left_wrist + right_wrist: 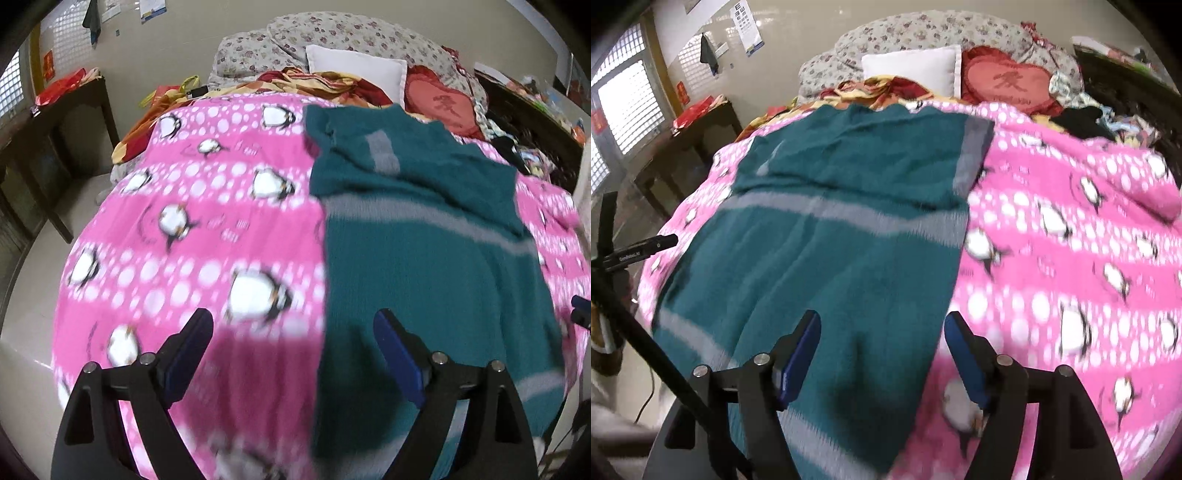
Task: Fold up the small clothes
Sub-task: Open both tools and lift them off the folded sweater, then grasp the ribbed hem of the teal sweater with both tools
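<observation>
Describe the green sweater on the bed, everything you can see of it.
The green sweater is a teal knit with a fuzzy, woolly look and grey bands across the body and the sleeve ends. It lies spread flat on the pink penguin blanket, its far part covered by sleeves folded in across it. The near hem hangs toward the bed's edge. Both the left gripper and right gripper are open above its near edge, neither gripping it.

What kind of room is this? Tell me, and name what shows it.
Most likely a home bedroom: a bed under a pink penguin blanket, a white pillow at its head, and a teal knitted garment spread on it.
</observation>
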